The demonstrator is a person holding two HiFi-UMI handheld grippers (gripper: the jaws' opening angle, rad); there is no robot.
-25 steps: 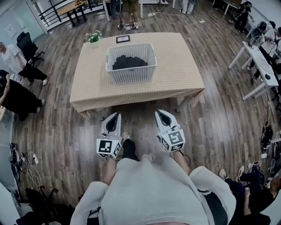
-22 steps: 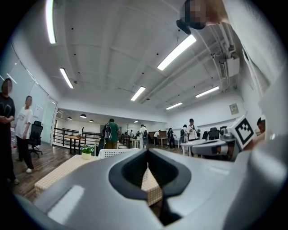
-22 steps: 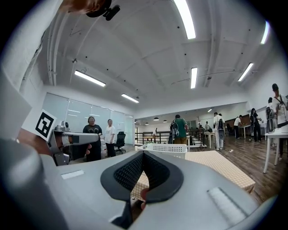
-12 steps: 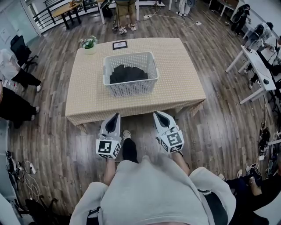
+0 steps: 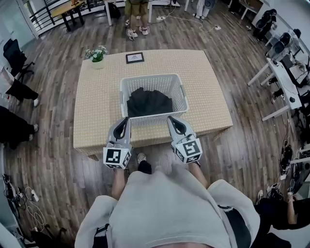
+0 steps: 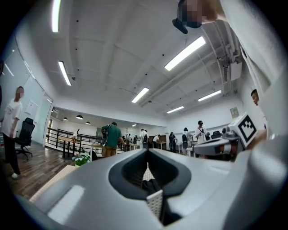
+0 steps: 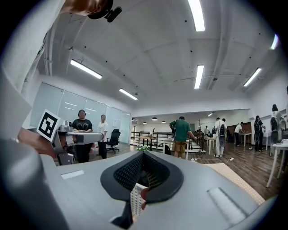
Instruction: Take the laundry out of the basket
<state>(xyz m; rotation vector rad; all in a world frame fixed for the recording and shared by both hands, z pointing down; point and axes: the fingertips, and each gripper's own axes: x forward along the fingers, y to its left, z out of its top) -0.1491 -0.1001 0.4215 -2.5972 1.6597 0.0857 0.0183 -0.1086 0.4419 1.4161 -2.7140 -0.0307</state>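
Observation:
A white slatted laundry basket (image 5: 181,92) stands in the middle of a table with a beige cloth (image 5: 94,114). Dark laundry (image 5: 150,102) lies heaped inside it. In the head view my left gripper (image 5: 127,119) and right gripper (image 5: 170,118) are side by side at the table's near edge, their tips just short of the basket's front wall. Both are shut with nothing between the jaws. The left gripper view shows the left gripper (image 6: 147,152) pointing level across the room, and the right gripper view shows the right gripper (image 7: 143,153) doing the same.
A small potted plant (image 5: 97,54) and a framed card (image 5: 135,57) stand at the table's far side. A person (image 5: 135,12) stands beyond the table. White desks (image 5: 286,80) are at the right, office chairs (image 5: 14,53) at the left.
I have come closer to the table, so the basket sits nearer and lower in view. Both grippers have gone from over the floor to the table's near edge, still shut.

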